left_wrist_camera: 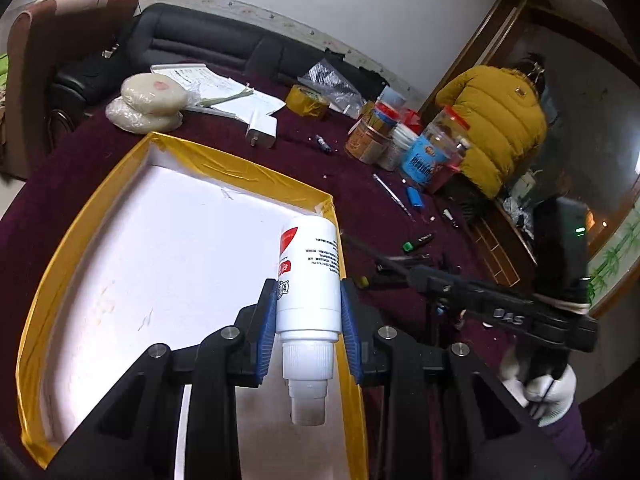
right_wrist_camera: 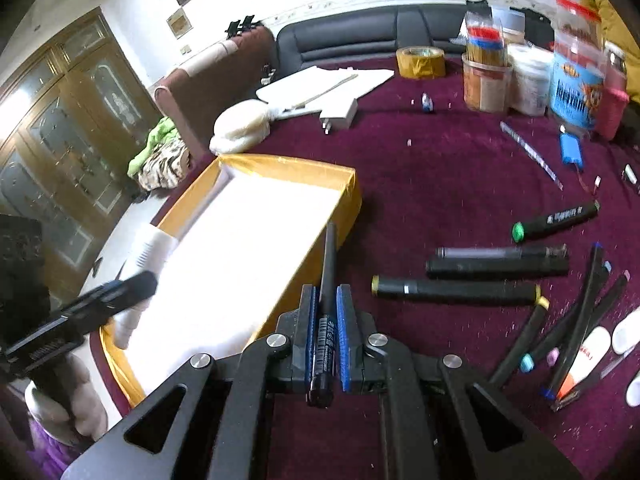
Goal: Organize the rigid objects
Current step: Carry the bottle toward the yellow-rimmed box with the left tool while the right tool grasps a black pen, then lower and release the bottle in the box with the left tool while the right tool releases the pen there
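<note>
Jaws of the left gripper (left_wrist_camera: 308, 320) clamp a white bottle (left_wrist_camera: 310, 280) over the yellow-rimmed tray (left_wrist_camera: 240, 168), ready for deposit. Right gripper (right_wrist_camera: 329, 320) jaws pinch a black pen (right_wrist_camera: 328, 276) near the tray edge. Remaining markers (right_wrist_camera: 496, 266) lie farther out on the tabletop (right_wrist_camera: 440, 168).

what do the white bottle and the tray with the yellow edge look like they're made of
White bottle: likely plastic, smooth and slightly glossy, with a ribbed cap and printed label. Tray: seemingly white foam or card, matte; its rim is wrapped in shiny, wrinkled yellow tape.
</note>
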Motion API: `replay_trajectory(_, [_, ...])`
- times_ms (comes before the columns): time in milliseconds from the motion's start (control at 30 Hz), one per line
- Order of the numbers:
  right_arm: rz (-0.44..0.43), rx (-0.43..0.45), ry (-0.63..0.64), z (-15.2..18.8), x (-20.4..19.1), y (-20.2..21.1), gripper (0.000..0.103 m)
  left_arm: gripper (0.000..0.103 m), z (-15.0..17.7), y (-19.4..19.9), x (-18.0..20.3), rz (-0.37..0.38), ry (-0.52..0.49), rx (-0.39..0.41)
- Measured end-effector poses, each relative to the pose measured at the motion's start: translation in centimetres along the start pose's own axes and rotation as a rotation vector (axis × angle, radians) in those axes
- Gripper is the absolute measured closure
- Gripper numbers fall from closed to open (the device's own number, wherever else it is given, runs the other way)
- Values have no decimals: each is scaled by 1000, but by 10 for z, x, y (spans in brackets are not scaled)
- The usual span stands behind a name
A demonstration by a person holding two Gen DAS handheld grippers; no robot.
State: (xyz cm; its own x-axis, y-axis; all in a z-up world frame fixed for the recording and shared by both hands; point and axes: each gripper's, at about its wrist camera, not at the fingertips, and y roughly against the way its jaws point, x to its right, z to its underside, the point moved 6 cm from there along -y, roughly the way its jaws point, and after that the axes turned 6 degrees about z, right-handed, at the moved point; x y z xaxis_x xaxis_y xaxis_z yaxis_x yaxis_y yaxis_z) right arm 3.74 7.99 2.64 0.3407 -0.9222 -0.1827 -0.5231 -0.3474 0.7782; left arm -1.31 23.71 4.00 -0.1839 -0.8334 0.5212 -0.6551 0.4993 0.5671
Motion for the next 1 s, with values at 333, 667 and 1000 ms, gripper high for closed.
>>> replay_trajectory(333, [7,44,-47,-35,-18,-12,94,76,-27,-37,-17,-31,42,-69])
replay_trajectory(667, [92,-42,-65,-37,-22,-73,94,75,-35,-100,-49,-99,136,-154])
replay_trajectory(1000, [104,50,-98,-36,-1,-40,51,54,-18,-73,-82,-80,276,-52])
